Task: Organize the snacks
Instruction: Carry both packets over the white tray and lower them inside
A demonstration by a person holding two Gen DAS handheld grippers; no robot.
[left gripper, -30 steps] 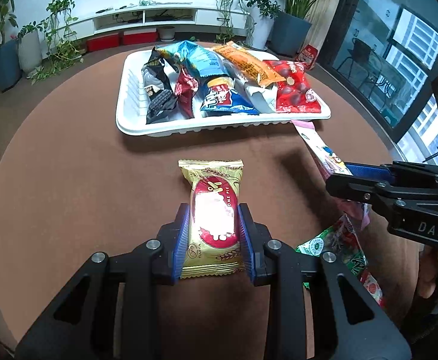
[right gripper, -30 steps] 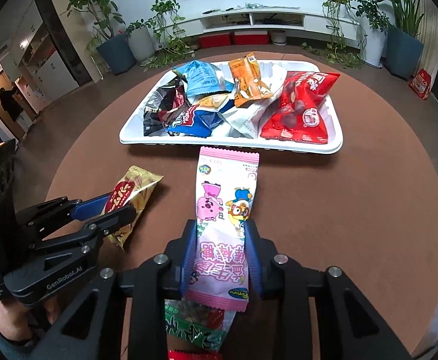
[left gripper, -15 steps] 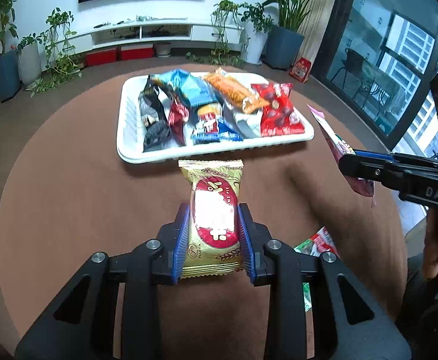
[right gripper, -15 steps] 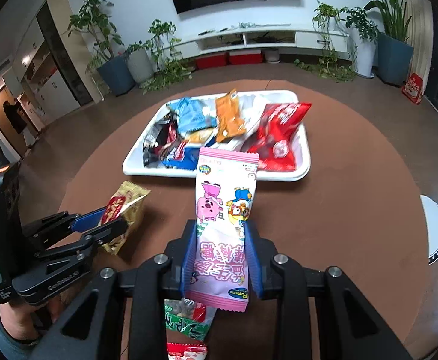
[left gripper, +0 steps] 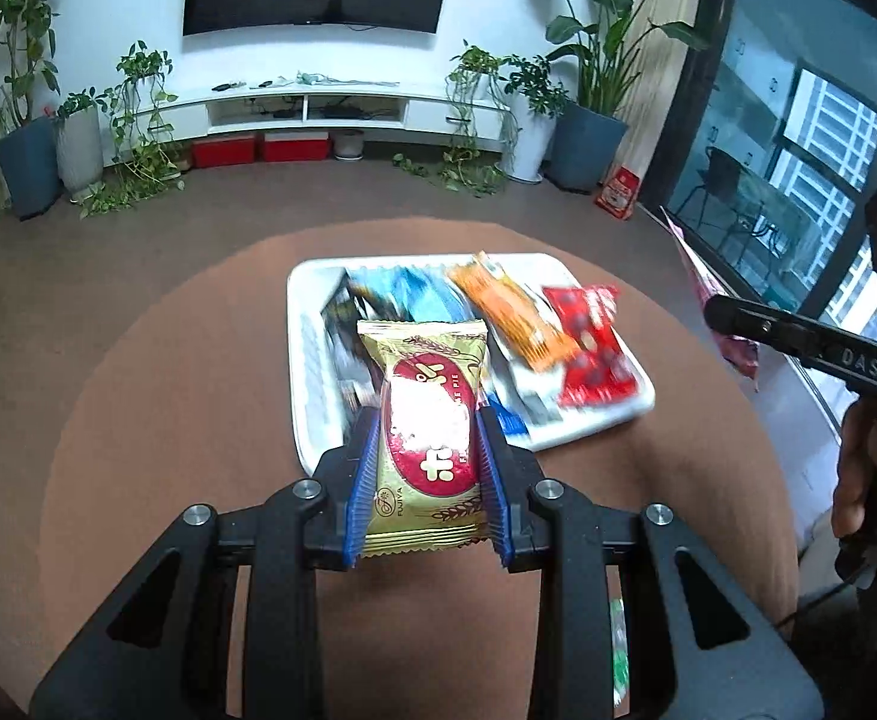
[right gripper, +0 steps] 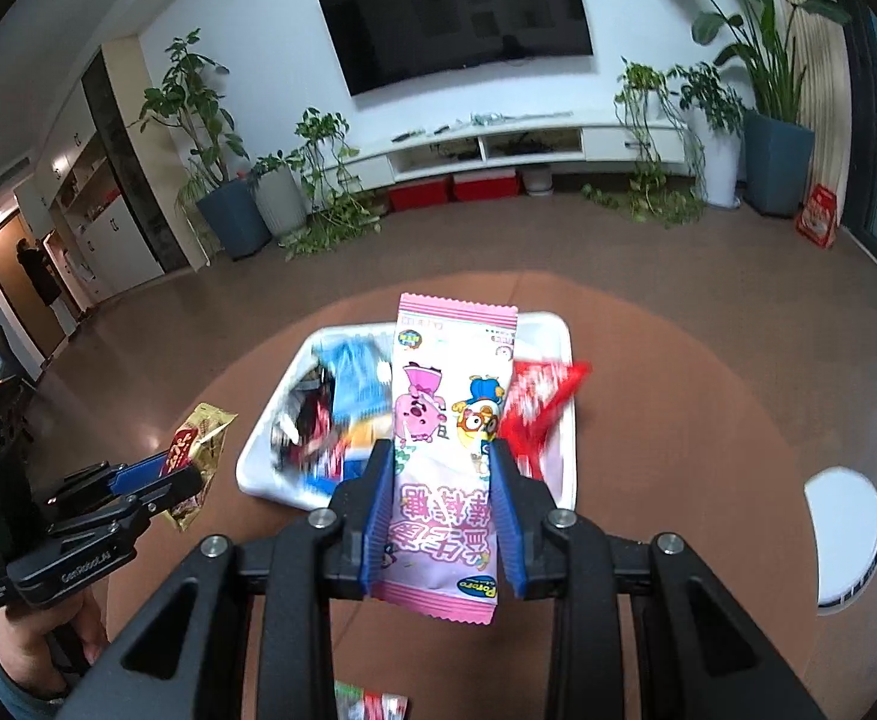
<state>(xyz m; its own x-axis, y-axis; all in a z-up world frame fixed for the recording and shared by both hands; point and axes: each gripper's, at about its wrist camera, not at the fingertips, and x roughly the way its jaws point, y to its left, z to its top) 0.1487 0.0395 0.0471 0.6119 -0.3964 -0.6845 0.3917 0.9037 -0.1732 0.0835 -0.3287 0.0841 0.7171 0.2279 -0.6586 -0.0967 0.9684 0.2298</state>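
My left gripper (left gripper: 423, 441) is shut on a gold and red pie packet (left gripper: 426, 420) and holds it in the air above the near edge of the white tray (left gripper: 312, 372). My right gripper (right gripper: 443, 474) is shut on a pink cartoon candy packet (right gripper: 447, 420), also raised, in front of the tray (right gripper: 561, 480). The tray holds several snack bags, among them an orange one (left gripper: 510, 312), a red one (left gripper: 594, 348) and a blue one (right gripper: 351, 378). The left gripper with its gold packet also shows in the right wrist view (right gripper: 189, 456). The right gripper's side shows in the left wrist view (left gripper: 798, 342).
The tray sits on a round brown table (left gripper: 168, 420). A green and red snack packet (right gripper: 372, 705) lies on the table below the right gripper. A white round object (right gripper: 846, 534) stands at the right. Potted plants and a TV console line the far wall.
Both grippers have lifted their packets well up off the table, so the tray looks smaller and farther. Both jaws stay shut on their packets.
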